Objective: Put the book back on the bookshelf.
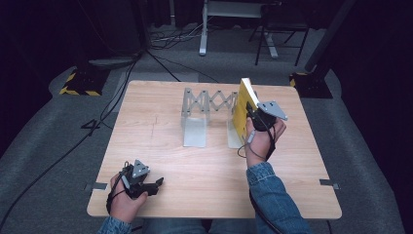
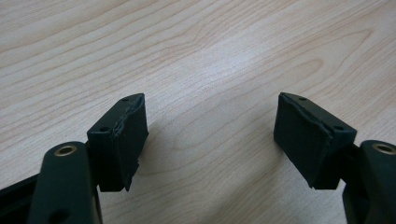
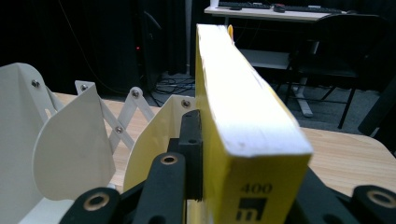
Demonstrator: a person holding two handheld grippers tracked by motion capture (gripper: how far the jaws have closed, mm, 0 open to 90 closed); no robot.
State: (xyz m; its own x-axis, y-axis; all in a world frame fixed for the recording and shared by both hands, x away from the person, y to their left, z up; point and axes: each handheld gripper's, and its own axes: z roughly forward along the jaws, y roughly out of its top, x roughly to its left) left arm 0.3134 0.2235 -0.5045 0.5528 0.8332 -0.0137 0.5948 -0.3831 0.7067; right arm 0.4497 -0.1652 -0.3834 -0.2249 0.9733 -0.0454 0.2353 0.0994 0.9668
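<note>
A thick yellow book stands upright on edge at the right end of an extendable metal book rack in the middle of the wooden table. My right gripper is shut on the book from the near side. In the right gripper view the book rises between the jaws, just right of the rack's end plate; the left pad presses its cover and the right pad is hidden behind it. My left gripper rests near the table's front left, open. Its jaws stand wide apart over bare wood.
The rack's two plates stand spread on a scissor link, with a gap between them. Cables run over the grey floor to the left. A desk frame and a chair stand beyond the far edge.
</note>
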